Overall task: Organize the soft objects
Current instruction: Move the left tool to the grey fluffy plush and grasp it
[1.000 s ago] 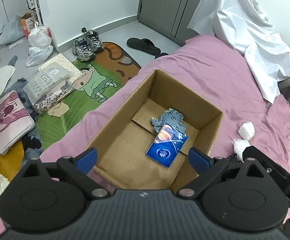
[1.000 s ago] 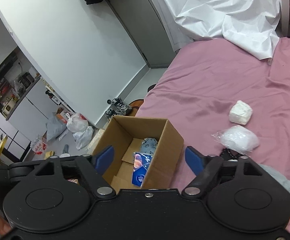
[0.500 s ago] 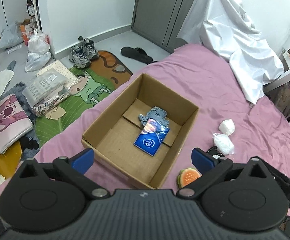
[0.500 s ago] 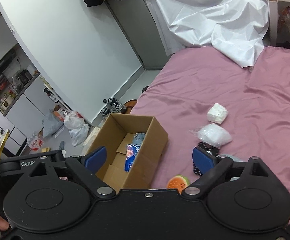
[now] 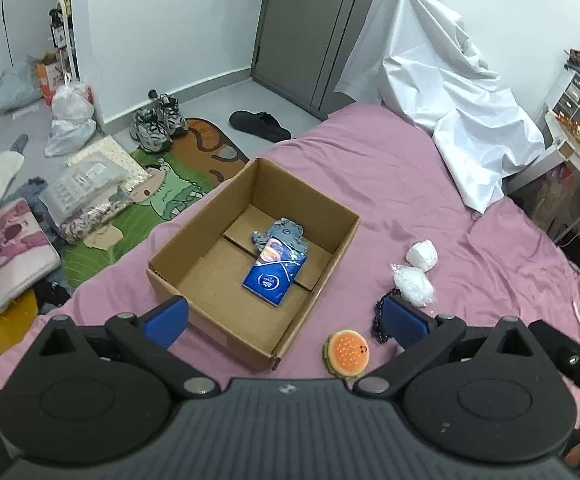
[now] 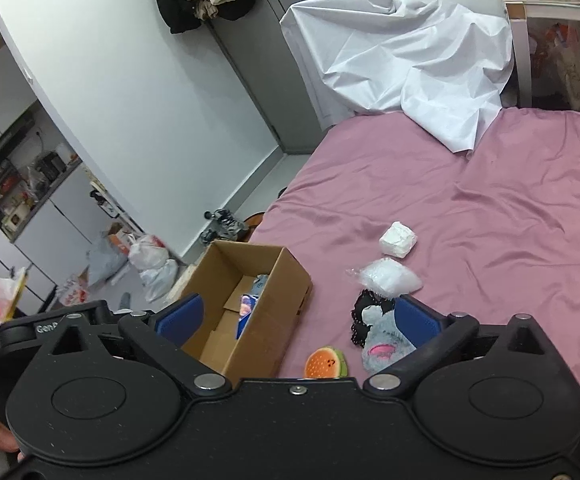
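Note:
An open cardboard box (image 5: 341, 248) (image 6: 286, 304) sits on the pink bed. Inside lie a blue packet (image 5: 276, 276) and a grey soft piece (image 5: 280, 232). On the sheet to its right lie a burger-shaped plush (image 5: 347, 354) (image 6: 325, 362), a black lacy item (image 5: 379, 316) (image 6: 363, 312), a grey plush with a pink mark (image 6: 385, 342), a clear bag of white stuff (image 5: 411, 282) (image 6: 387, 280) and a white wad (image 5: 421, 254) (image 6: 397, 240). My left gripper (image 5: 286, 318) is open and empty above the box's near edge. My right gripper (image 6: 297, 318) is open and empty above the box and plush toys.
A white sheet (image 5: 441, 92) is draped at the head of the bed. The floor on the left holds shoes (image 5: 156, 120), a slipper (image 5: 260, 124), bags and a cartoon mat (image 5: 142, 204). A desk (image 6: 549, 12) stands at the far right.
Both grippers have pulled back and up from the box. The box looks smaller now, and the burger plush, black item and grey plush have come into view.

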Tool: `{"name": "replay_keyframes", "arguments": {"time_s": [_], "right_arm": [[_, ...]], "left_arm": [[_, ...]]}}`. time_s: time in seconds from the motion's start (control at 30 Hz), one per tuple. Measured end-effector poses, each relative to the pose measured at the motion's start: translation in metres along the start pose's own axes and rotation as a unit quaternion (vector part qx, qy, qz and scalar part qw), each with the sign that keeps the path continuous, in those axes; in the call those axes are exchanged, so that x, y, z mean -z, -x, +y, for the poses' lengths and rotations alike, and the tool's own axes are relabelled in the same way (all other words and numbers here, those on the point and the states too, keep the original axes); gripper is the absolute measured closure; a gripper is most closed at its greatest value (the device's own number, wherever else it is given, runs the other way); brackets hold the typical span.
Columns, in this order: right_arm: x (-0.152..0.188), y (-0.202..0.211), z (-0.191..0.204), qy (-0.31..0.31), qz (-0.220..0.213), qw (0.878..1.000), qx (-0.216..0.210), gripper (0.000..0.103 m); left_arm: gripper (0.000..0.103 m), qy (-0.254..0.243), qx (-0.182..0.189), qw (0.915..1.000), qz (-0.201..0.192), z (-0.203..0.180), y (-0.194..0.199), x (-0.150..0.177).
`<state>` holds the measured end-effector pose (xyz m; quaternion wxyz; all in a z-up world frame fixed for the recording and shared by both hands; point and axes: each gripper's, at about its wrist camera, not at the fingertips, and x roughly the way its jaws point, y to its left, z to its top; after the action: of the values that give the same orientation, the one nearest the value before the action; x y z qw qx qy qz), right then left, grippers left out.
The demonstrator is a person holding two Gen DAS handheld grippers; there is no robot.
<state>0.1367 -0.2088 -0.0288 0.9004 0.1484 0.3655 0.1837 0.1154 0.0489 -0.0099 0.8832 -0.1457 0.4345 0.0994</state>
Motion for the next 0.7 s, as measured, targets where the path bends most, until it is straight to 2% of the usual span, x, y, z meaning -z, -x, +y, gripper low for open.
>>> {"name": "replay_keyframes", "arguments": {"time_s": [0.33, 0.7], "right_arm": [[-0.006, 0.017, -0.022, 0.004, 0.007, 1.000, 0.019, 0.000], [0.000, 0.038, -0.053, -0.019, 0.006, 0.999, 0.032, 0.000]], "left_arm": [[0.000, -0.016, -0.009, 0.9998, 0.012, -0.019, 0.010, 0.010], [0.000, -0.056, 0.003, 0.9982, 0.020, -0.055, 0.012, 0.025]]}}
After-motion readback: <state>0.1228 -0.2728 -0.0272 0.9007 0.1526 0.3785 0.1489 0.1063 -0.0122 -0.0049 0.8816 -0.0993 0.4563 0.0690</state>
